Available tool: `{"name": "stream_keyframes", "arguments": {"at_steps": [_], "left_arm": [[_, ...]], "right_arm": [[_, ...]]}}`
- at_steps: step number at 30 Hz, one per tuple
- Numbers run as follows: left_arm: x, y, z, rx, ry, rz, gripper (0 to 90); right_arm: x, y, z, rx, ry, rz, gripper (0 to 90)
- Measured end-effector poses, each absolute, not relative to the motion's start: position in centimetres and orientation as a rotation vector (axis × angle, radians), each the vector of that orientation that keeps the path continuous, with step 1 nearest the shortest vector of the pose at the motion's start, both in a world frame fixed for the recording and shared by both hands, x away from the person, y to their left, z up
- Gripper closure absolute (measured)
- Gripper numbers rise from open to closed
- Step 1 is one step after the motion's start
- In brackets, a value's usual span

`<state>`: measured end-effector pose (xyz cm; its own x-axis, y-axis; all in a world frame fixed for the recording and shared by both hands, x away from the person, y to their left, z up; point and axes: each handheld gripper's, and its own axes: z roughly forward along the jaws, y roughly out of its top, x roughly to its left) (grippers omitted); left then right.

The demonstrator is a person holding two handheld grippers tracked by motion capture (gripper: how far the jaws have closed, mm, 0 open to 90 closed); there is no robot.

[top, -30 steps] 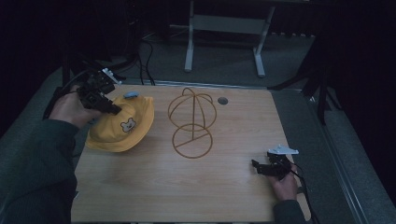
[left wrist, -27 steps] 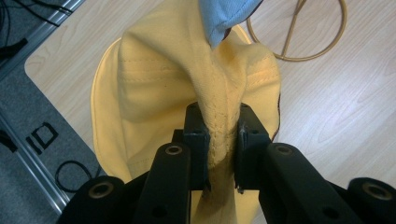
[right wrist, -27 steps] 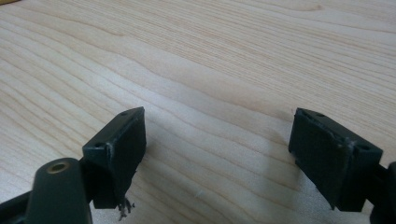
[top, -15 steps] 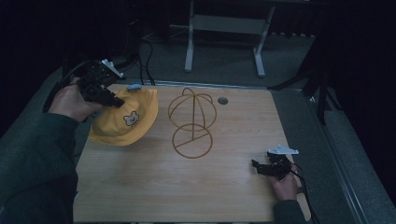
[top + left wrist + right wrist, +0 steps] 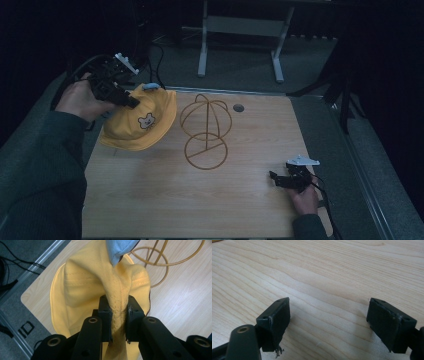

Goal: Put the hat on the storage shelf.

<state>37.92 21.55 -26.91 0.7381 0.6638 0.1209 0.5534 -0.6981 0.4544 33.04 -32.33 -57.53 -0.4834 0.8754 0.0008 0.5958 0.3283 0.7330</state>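
The left claw [image 5: 117, 315] is clamped on a bunched fold of the soft yellow cloth bucket hat with a small bear patch [image 5: 141, 121], holding it lifted over the far left corner of the bench, brim hanging down beside the round wire hat stand of tan metal [image 5: 205, 131]. The pinch takes only a narrow ridge of fabric along a seam, so I judge the hat could slide out if swung quickly, and the drooping brim could snag the stand's hoops and tip that light frame. A pale blue tab [image 5: 120, 248] sticks up from the crown. The right claw [image 5: 328, 325] rests wide open with nothing between its jaws, low at the near right edge. The light wood-grain bench [image 5: 240, 210] has a small round grommet [image 5: 238, 108] near its far edge; beyond lie dark grey carpet, cables and a grey metal frame [image 5: 240, 30].
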Motion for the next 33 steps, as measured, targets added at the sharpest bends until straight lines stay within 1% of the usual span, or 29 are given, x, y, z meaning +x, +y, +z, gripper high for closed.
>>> {"name": "stream_keyframes", "arguments": {"at_steps": [33], "left_arm": [[38.3, 18.9, -24.6, 2.512, 0.834, 0.391, 78.0]], "right_arm": [[33.1, -32.4, -57.5, 1.294, 2.203, 0.961, 18.9]]}}
